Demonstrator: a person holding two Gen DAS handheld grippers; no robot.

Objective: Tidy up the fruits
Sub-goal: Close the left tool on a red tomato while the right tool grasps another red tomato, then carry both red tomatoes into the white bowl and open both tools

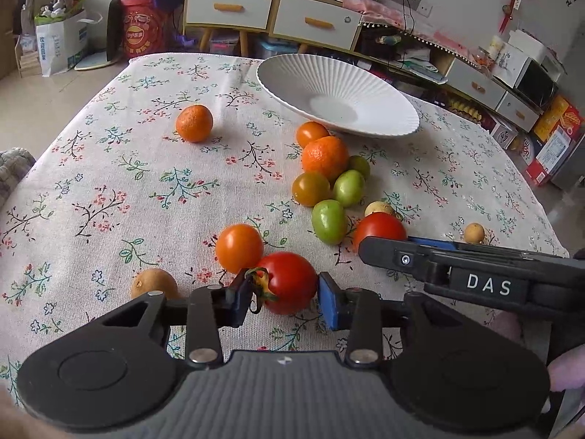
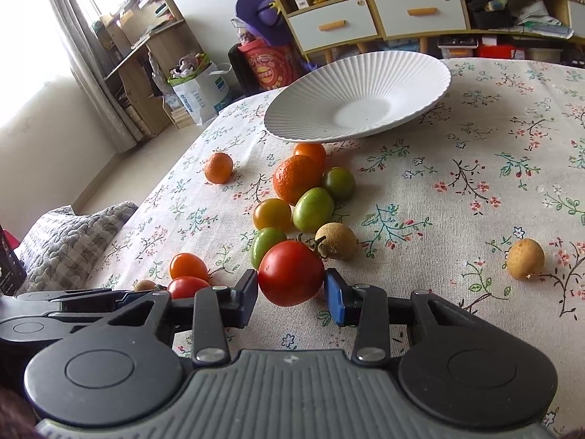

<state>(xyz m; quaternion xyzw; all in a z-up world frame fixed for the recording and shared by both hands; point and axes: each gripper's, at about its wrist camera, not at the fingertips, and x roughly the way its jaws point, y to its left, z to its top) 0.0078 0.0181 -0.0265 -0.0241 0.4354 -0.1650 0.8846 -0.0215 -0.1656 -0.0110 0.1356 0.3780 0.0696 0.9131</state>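
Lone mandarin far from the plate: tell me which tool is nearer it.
Left. The left tool sits below the lone mandarin; the right tool works farther right, beyond the fruit cluster.
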